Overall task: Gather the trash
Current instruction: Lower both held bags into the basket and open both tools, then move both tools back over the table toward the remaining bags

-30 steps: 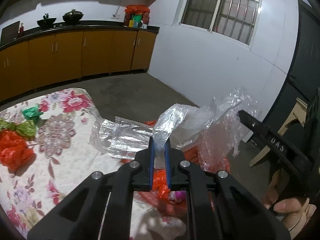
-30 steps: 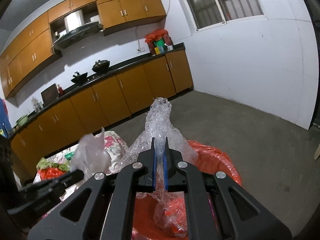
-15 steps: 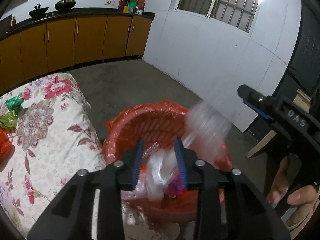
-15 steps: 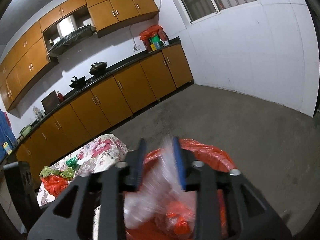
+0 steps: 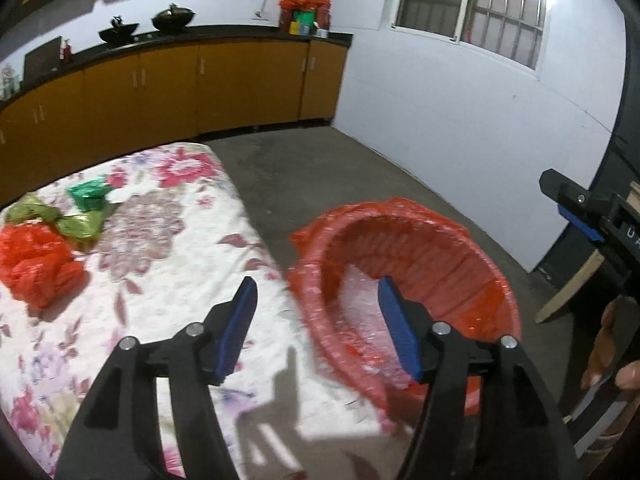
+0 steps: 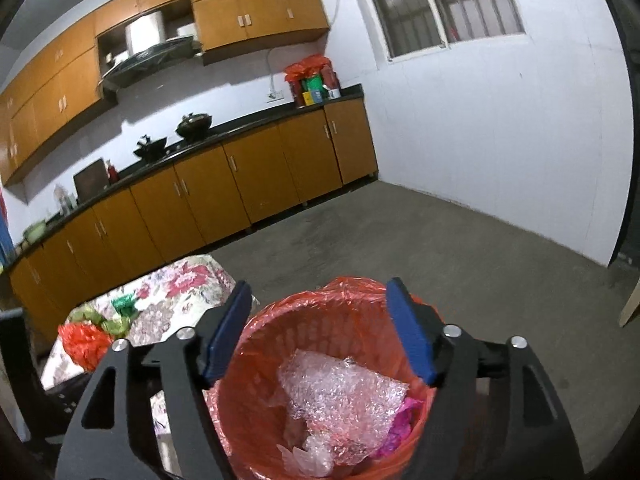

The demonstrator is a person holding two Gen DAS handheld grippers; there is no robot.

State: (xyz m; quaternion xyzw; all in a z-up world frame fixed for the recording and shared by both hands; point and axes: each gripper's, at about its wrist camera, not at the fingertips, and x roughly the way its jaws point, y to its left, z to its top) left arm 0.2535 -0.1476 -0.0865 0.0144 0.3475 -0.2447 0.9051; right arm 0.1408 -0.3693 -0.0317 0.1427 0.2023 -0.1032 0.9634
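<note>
Both grippers are seen with jaws spread wide, nothing held. Left gripper [image 5: 316, 328] is positioned over the table edge and the near rim of the red-lined trash bin [image 5: 472, 248]; blue pads [image 5: 240, 324] are clear of any plastic. Right gripper [image 6: 320, 328] is hung directly above the bin [image 6: 280, 320], with bubble wrap [image 6: 340, 396] and a pink scrap [image 6: 400, 424] seen lying inside. On the floral tablecloth [image 5: 160, 280], a crumpled red bag [image 5: 36, 264], an olive-green wrapper [image 5: 76, 224] and a green foil piece [image 5: 90, 196] are left, grouped near the far-left side, well apart from the bin.
</note>
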